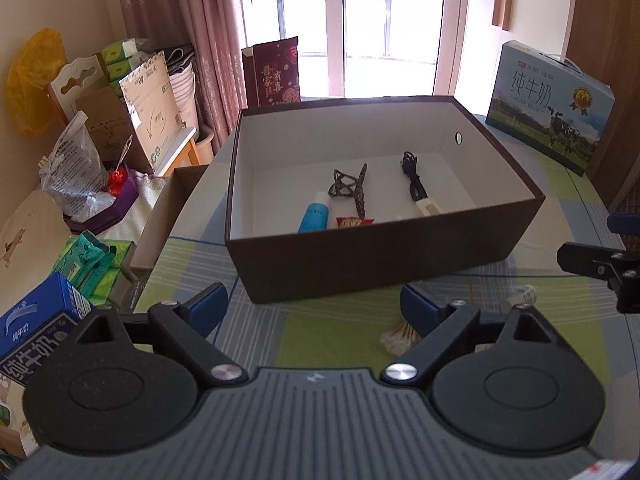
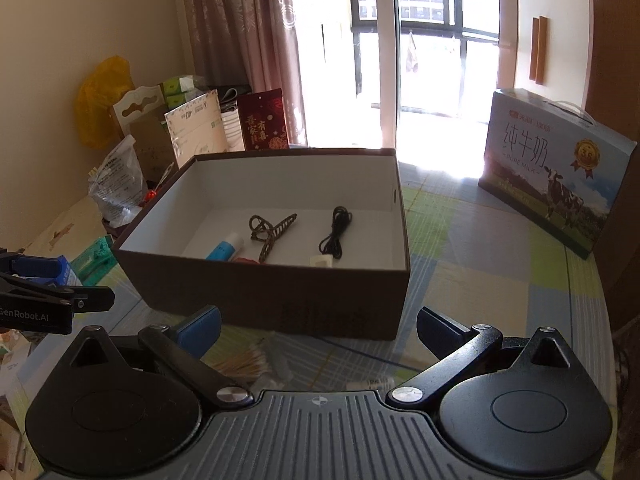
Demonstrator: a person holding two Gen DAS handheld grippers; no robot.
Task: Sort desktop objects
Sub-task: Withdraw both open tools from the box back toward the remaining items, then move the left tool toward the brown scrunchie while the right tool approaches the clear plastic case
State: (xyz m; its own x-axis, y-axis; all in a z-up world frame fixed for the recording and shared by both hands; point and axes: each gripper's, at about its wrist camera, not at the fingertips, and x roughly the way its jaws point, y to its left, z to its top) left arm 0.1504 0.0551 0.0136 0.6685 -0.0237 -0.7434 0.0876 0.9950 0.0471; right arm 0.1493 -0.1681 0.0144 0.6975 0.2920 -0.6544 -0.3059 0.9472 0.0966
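- Currently hovering above a checked tablecloth (image 1: 328, 332): left gripper (image 1: 314, 304), jaws spread wide, nothing between the blue pads.
- Likewise wide and holding nothing: right gripper (image 2: 318, 326), angled down toward the near wall of a dark brown box (image 2: 280, 300).
- Sitting open-topped in the middle of the table, white inside: that same box, its rim just beyond both sets of fingertips.
- Lying on the box floor, side by side: a blue-and-white tube (image 1: 314, 216), a patterned hair claw (image 1: 350, 190), a red-wrapped sweet (image 1: 354, 222) tucked against the near wall, and a coiled black cable (image 1: 414, 178) ending in a white plug (image 1: 428, 208).
- Still outside the box, on the cloth right below the grippers: a bundle of cotton swabs (image 2: 244, 364) beside the right gripper's left finger, and a small clear-wrapped item (image 2: 372, 383) nearer its right finger, too blurred to identify.
- Standing upright at the far right table edge, well apart from the box: a milk carton case (image 2: 552, 172) with a cow on it.
- Piled off the left table edge: cardboard boxes (image 1: 140, 112), plastic bags, a yellow bag (image 1: 34, 80).
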